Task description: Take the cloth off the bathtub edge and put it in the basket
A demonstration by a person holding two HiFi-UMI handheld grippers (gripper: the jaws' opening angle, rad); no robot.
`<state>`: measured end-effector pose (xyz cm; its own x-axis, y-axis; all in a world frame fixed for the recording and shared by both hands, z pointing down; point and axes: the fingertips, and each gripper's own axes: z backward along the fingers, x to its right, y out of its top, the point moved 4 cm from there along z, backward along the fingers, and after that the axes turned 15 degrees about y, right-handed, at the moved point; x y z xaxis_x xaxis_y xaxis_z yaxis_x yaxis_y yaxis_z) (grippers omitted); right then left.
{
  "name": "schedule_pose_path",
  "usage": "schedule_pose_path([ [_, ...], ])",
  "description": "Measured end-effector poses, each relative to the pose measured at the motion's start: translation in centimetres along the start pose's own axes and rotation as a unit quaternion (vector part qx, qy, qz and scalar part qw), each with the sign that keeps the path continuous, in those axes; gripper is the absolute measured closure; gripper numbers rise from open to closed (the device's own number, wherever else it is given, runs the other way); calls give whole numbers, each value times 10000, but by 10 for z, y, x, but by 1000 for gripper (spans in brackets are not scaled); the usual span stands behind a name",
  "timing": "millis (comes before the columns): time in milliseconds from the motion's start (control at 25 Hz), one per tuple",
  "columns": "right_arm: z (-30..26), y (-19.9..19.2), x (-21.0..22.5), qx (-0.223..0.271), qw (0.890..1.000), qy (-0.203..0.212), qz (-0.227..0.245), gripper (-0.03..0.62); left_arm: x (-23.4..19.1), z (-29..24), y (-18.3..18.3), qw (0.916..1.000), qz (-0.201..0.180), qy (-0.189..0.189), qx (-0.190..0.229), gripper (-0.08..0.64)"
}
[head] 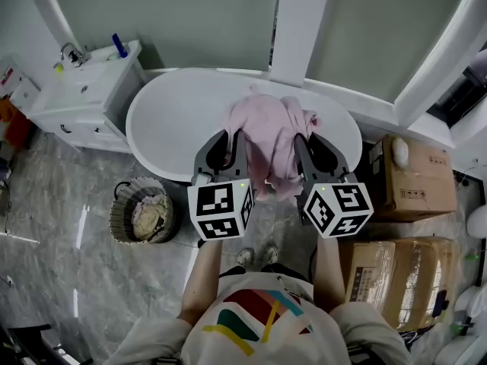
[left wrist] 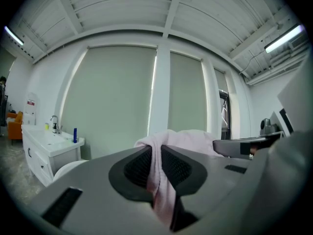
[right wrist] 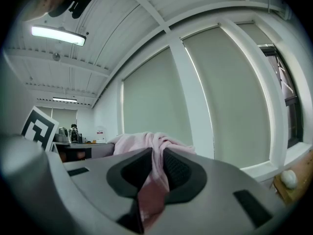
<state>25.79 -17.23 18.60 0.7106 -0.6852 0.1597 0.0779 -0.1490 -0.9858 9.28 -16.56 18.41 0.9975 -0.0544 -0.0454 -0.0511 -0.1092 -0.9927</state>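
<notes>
A pink cloth (head: 268, 139) hangs bunched between my two grippers, lifted above the near rim of the white bathtub (head: 163, 109). My left gripper (head: 230, 137) is shut on the cloth's left part; its pads pinch a fold of the pink cloth (left wrist: 159, 173). On the other side, my right gripper (head: 303, 141) is shut on the right part, with the pink cloth (right wrist: 155, 173) pressed between its jaws. The woven basket (head: 119, 210) stands on the floor at the lower left of the tub, with some pale fabric inside it.
A white vanity with a sink and tap (head: 84, 90) stands left of the tub. Cardboard boxes (head: 411, 177) are stacked on the right. The person's feet (head: 256, 255) stand on the grey marble floor close to the tub. Window blinds and a white pillar (head: 297, 21) lie behind.
</notes>
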Motion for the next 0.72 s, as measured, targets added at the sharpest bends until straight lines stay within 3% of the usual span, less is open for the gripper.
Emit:
schedule_pose_path([
  [360,17,3,11,154,9997,187,-58,511,20,8,5,9998,-49,138,98,492],
  [720,29,-6,33,209,9983,538,40,511,42,13,-15,9990,65,419,149,492],
])
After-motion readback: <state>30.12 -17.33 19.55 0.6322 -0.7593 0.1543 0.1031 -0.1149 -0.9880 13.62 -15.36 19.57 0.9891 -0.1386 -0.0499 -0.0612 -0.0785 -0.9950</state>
